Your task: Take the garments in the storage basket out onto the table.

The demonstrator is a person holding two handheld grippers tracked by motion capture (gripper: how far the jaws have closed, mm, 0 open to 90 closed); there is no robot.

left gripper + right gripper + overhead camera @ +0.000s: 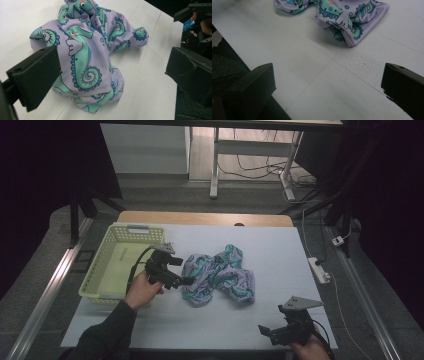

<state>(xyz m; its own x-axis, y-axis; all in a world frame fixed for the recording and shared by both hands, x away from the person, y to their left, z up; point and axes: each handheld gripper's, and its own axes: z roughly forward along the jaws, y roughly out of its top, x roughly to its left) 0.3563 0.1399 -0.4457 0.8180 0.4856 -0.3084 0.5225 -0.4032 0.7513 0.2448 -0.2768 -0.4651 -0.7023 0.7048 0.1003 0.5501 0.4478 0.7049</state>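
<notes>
A crumpled lilac cloth [220,275] printed with green seahorses lies in the middle of the white table [280,245]. My left gripper [184,271] is open at the cloth's left edge, held by a hand. In the left gripper view the cloth [85,55] lies between and just beyond the wide-apart jaws of the left gripper [112,72]. My right gripper [267,332] hovers open near the table's front right edge, clear of the cloth. In the right gripper view the right gripper [328,87] stands open over bare table, with the cloth [342,15] farther ahead.
A pale yellow plastic basket [100,265] stands at the table's left side, right behind the left hand. A power strip [318,270] and cables lie on the floor to the right. Desk legs [215,165] stand beyond the table's far edge.
</notes>
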